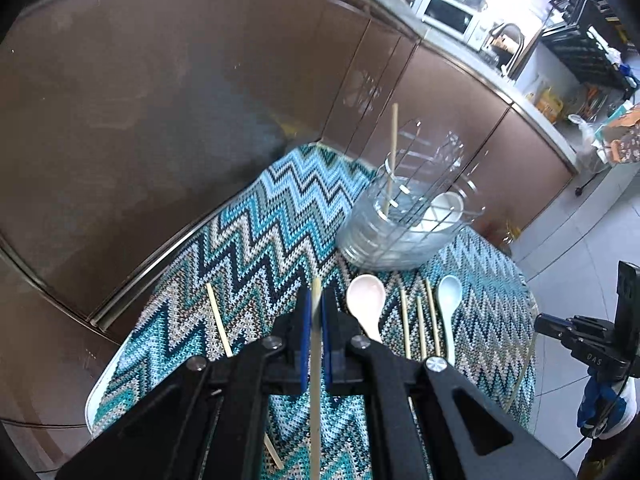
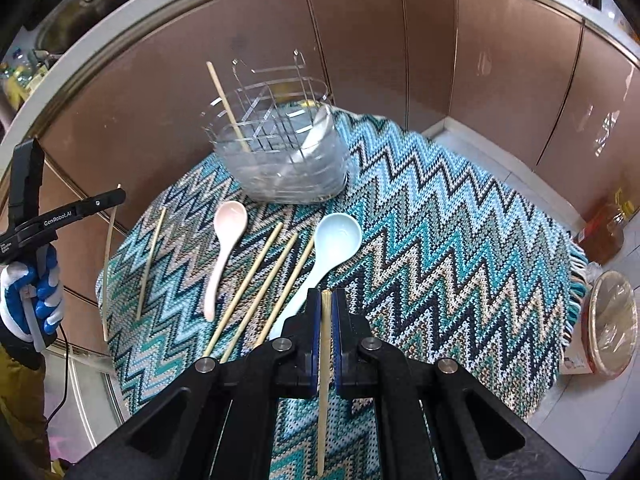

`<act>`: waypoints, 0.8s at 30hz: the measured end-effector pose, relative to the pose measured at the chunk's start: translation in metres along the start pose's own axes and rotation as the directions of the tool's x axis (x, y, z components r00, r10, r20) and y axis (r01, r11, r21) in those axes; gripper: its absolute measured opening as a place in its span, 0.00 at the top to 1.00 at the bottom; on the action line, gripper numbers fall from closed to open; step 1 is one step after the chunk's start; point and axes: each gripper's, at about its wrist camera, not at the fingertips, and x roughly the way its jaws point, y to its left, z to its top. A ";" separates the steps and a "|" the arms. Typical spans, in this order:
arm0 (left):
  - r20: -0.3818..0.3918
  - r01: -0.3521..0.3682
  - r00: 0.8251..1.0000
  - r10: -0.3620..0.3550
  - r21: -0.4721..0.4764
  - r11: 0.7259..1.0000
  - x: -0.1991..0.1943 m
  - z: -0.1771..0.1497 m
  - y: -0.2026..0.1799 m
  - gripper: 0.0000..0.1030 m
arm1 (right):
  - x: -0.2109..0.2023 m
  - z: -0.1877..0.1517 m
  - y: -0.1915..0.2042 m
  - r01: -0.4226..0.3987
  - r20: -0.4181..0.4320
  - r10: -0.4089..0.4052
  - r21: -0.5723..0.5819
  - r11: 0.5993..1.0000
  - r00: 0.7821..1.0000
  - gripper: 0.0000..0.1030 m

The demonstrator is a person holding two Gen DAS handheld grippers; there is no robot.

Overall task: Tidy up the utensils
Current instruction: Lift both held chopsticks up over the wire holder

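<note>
My left gripper (image 1: 316, 296) is shut on a wooden chopstick (image 1: 316, 380), held above the zigzag cloth (image 1: 260, 248). My right gripper (image 2: 326, 294) is shut on another chopstick (image 2: 323, 400). A clear utensil holder (image 2: 280, 152) at the cloth's far side holds one upright chopstick (image 2: 228, 100) and a white spoon (image 1: 444, 208). On the cloth lie a pink spoon (image 2: 226, 240), a light blue spoon (image 2: 328, 252), three chopsticks side by side (image 2: 260, 280) and a single chopstick (image 2: 150, 260). The left gripper (image 2: 116, 196) also shows at the right wrist view's left edge.
Brown cabinet fronts (image 2: 400, 40) curve close behind the small round table. An amber bottle (image 2: 600, 236) and a plastic-covered bowl (image 2: 612, 324) stand on the tiled floor to the right. A gloved hand (image 2: 36, 296) holds the left gripper. A microwave (image 1: 452, 12) sits on the far counter.
</note>
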 end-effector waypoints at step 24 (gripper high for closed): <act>0.215 0.030 0.976 -0.034 0.024 0.999 -0.088 -0.003 -0.011 0.96 | -0.090 -0.011 0.043 0.006 0.216 0.003 -0.039 0.999 0.976 0.95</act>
